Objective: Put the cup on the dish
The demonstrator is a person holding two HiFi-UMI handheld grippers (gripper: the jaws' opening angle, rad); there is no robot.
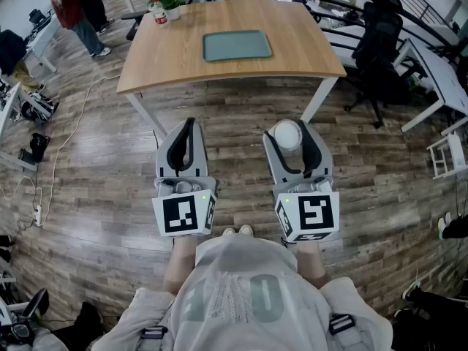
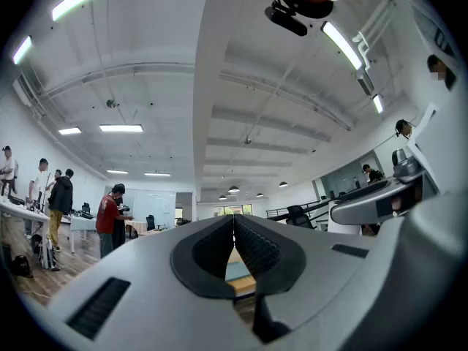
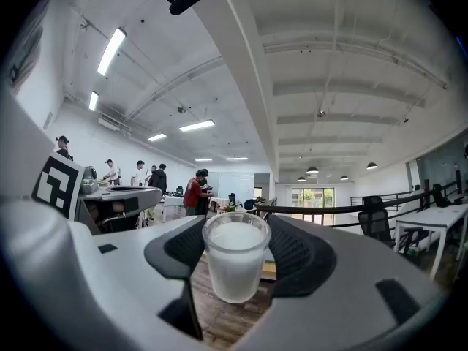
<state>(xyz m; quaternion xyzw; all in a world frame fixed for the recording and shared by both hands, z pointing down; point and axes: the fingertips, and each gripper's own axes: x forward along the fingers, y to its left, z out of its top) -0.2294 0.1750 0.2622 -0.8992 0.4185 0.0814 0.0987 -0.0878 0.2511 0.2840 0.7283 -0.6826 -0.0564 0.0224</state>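
From above, the right claw [image 1: 291, 139] hides the cup's [image 1: 287, 132] lower part. Past the left claw [image 2: 234, 229] only a strip of the worktop [image 2: 245, 285] shows. The top edge cuts off a person [image 1: 69, 7].

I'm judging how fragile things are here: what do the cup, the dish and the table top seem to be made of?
The cup: frosted translucent white, matte, thick rim; glass or plastic, can't tell.
The dish: flat grey-green rectangle with rounded corners and dull sheen, probably plastic.
The table top: light wood-grain surface, wood or laminate.
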